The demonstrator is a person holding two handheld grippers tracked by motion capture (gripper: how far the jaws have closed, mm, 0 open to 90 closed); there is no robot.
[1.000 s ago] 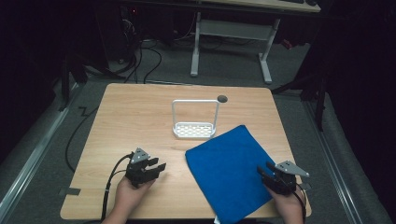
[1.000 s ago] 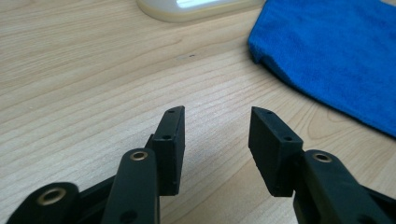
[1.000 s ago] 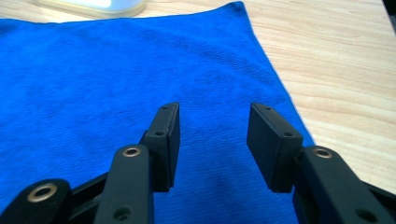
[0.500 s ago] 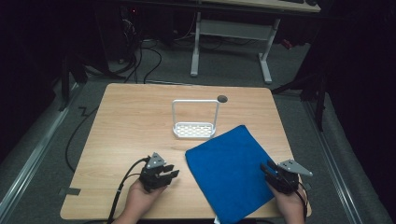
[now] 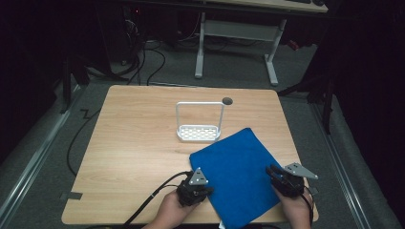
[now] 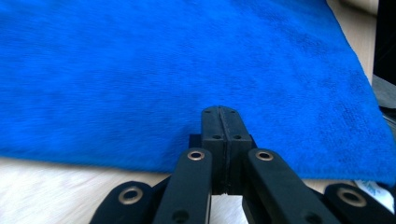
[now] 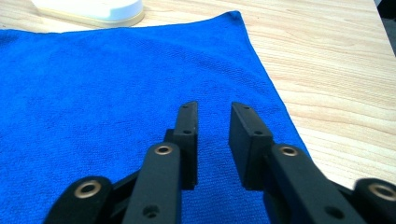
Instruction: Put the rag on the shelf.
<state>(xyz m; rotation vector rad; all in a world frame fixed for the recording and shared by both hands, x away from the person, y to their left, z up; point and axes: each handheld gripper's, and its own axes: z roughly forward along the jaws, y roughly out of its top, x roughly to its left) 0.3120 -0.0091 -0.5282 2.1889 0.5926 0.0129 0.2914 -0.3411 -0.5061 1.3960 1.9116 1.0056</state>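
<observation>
Left gripper, jaws pressed together and empty, sits at the blue towel's 9 o'clock edge. Right gripper, jaws parted, hovers over its 3 o'clock edge. Towel's long axis runs 7-to-1 across the table's near right.

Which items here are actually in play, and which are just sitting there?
In play: blue cloth; left gripper, shut, at its left edge; right gripper, open, at its right edge.
Just sitting: white wire rack; table.
</observation>
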